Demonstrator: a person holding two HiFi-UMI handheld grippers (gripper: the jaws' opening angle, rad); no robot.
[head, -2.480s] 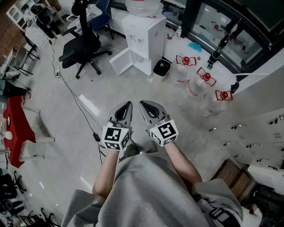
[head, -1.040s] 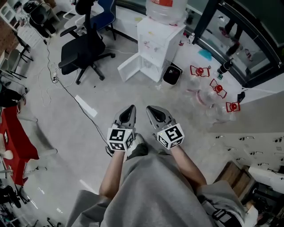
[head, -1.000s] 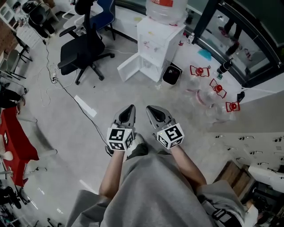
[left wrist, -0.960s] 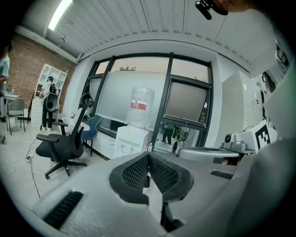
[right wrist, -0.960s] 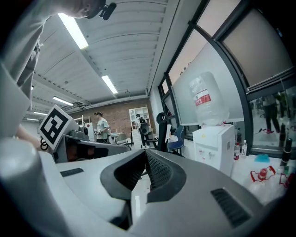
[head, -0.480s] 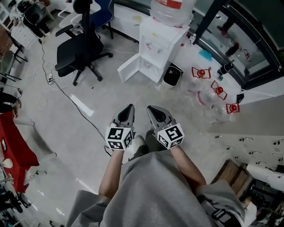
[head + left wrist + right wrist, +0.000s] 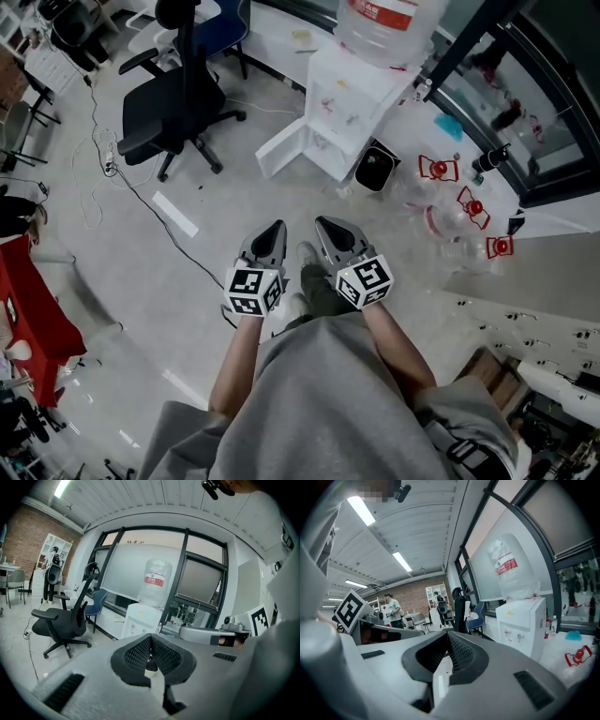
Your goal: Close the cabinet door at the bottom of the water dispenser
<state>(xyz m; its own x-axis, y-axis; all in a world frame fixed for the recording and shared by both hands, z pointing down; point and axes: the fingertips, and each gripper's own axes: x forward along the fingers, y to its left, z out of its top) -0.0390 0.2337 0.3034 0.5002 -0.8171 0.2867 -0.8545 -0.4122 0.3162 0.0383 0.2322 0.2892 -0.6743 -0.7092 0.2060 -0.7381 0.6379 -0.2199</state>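
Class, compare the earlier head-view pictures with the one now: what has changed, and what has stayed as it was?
The person has walked toward the water dispenser, which now looks nearer and larger. A shoe shows further forward between the grippers. Nothing was grasped or released. The cabinet door is still open. The left gripper and right gripper stay shut, empty and side by side.

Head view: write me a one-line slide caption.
Left gripper and right gripper, both shut, face a water dispenser whose bottom cabinet door stands open.
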